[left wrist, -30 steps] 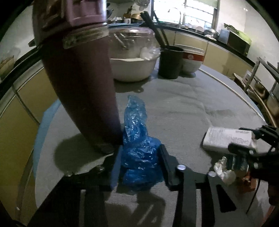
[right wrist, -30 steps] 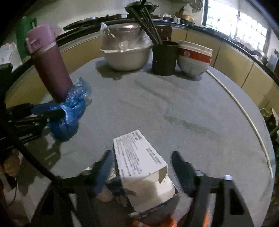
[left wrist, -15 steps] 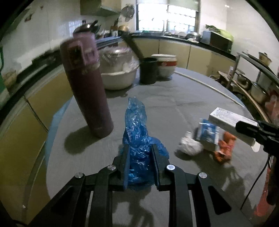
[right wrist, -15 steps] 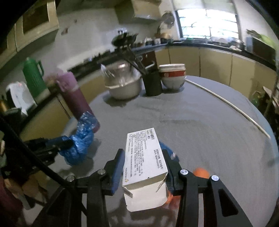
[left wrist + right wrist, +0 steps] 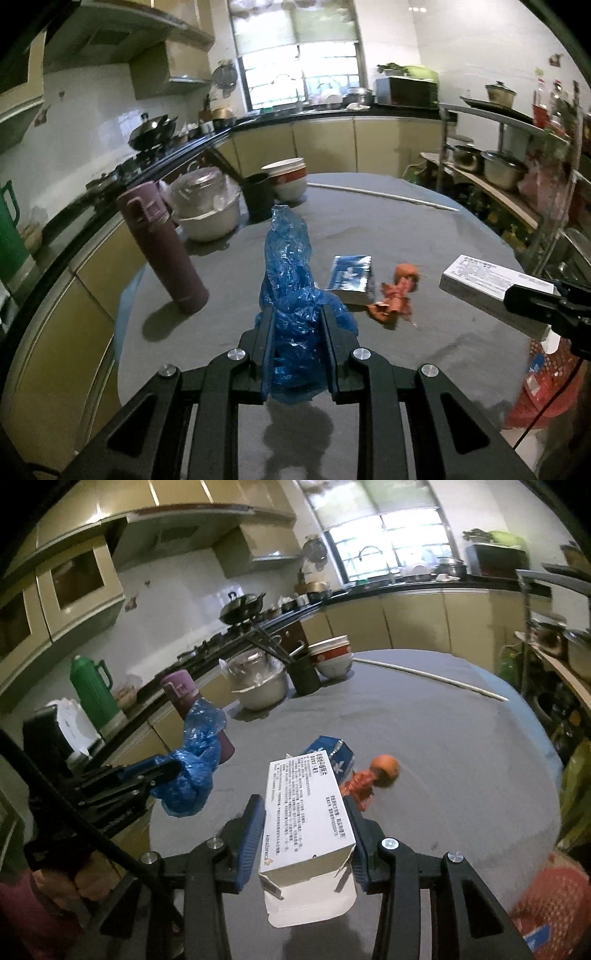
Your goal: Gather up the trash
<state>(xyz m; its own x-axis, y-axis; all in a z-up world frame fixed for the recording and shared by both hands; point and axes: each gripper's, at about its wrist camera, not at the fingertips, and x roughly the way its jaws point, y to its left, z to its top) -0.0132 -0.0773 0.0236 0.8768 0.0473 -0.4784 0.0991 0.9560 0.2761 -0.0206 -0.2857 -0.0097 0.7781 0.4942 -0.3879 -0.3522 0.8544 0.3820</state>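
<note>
Both grippers now carry their loads clear of the grey round table, where a second earlier they were down at its surface. The left gripper was open around the crumpled blue plastic bag beside the tall purple flask; its jaws have since closed on the bag, which stands up between the pads with its shadow on the cloth below. The right gripper has likewise closed on the white printed cardboard box, whose torn end hangs toward the camera. The lift has uncovered what lay under and beside the box: a flat blue packet and a crumpled orange wrapper remain on the table. So two pieces are collected and at least two are left.

A red mesh basket shows low at the right, off the table's near edge, and seems the likely place for the trash, though its opening cannot be seen. The table's near and right parts are bare, giving free passage toward it. The flask stands close on the left, and the metal bowl, dark utensil holder and stacked bowls crowd the far-left rim, well apart from both loads. A shelf rack lines the right side beyond the table.
</note>
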